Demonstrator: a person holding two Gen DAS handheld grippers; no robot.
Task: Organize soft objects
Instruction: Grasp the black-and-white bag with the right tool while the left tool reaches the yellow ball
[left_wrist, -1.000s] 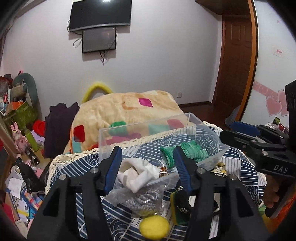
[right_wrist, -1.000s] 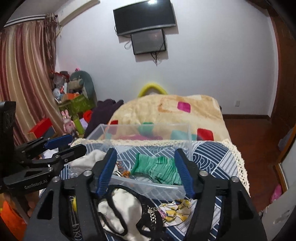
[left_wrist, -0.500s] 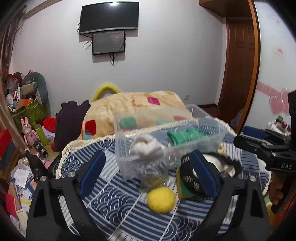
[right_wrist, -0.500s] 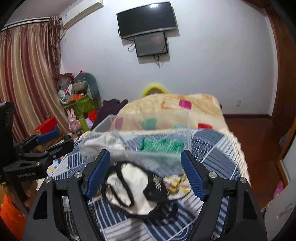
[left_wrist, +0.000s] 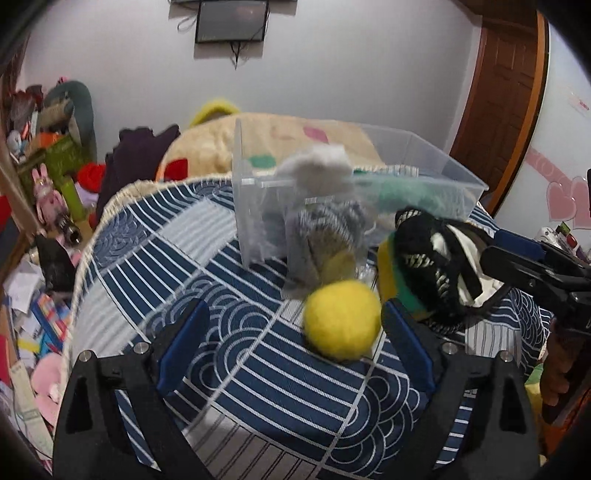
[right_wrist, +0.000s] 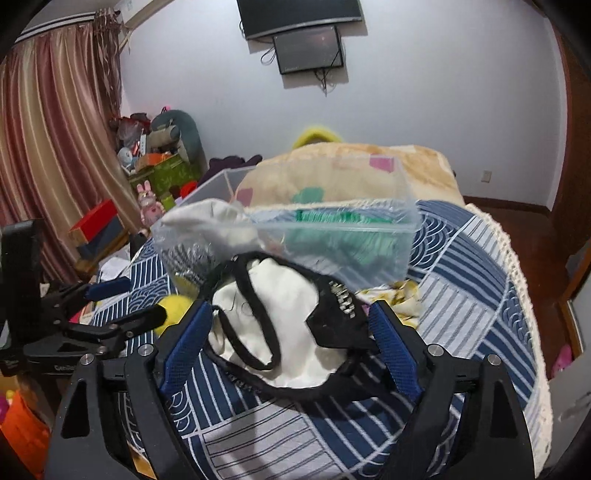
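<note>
Looking from the left gripper (left_wrist: 293, 336), its fingers are wide apart near the yellow ball (left_wrist: 341, 319). From the right gripper (right_wrist: 291, 339), fingers apart around the white cloth (right_wrist: 284, 321). The clear box (right_wrist: 402, 221) holds some soft things; more wait outside.

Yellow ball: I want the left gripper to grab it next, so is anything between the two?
Nothing visible is. The left gripper is open, and the yellow ball lies on the striped cloth just ahead, toward the right finger. The yellow-green sponge sits close beside the ball.
</note>
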